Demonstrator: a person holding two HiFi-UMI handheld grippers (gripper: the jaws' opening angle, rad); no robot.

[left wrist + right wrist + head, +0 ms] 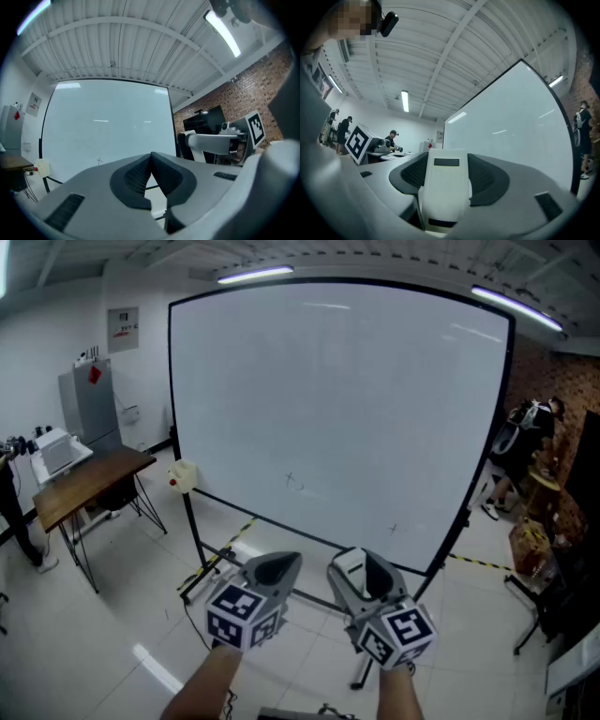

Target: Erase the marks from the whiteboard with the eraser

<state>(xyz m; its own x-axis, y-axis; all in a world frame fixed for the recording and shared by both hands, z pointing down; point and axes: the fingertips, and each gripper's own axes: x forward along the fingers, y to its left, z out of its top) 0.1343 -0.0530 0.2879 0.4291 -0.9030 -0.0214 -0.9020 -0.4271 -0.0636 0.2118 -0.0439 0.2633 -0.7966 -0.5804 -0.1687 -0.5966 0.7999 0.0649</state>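
Observation:
A large black-framed whiteboard (337, 409) stands in front of me, with two faint cross marks, one mark (291, 480) near the lower middle and another mark (394, 529) lower right. My right gripper (361, 570) is shut on a white eraser (444, 185) with a dark strip, held below the board and apart from it. My left gripper (281, 568) is beside it, shut with nothing between its jaws. In the left gripper view the whiteboard (103, 126) and one mark (99, 161) show beyond the closed left gripper (151, 157).
A wooden table (89, 479) stands at the left with a grey cabinet (91, 404) behind it. The board's stand legs (211, 568) reach across the white floor. A person (525, 442) stands by cluttered shelves at the right. People work at desks (389, 145) in the right gripper view.

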